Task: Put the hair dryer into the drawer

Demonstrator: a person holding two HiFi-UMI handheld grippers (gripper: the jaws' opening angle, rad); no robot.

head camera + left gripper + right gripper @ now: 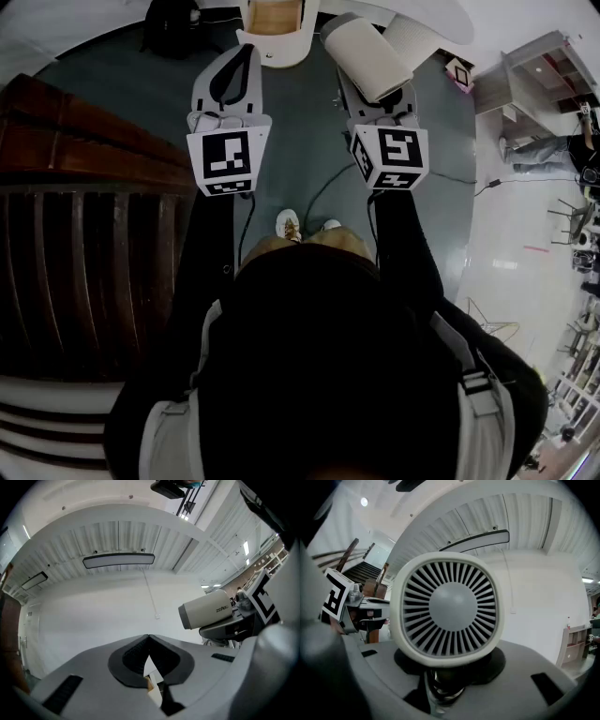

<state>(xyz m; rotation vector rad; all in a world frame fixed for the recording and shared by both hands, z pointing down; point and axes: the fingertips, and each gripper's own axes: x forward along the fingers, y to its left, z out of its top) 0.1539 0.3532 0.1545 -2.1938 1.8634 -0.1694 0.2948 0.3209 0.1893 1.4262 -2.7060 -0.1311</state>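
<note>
A cream hair dryer [368, 56] is carried by my right gripper [380, 98], whose jaws are shut on its handle. In the right gripper view the dryer's round rear grille [450, 603] fills the middle, with the handle [440, 684] down between the grey jaws. My left gripper [242, 56] is held level beside it, shut with nothing in it, its dark pads [136, 656] meeting at the tips. From the left gripper view the hair dryer [206, 611] shows at the right. A white drawer [274, 42] with a wooden inside stands open just ahead of both grippers.
A dark wooden staircase [84, 234] runs along the left. Grey floor [309, 150] with a thin cable lies between the grippers, and the person's shoes [288, 225] show below. A white curved counter [117, 616] stands ahead. Shelving [534, 75] is at the far right.
</note>
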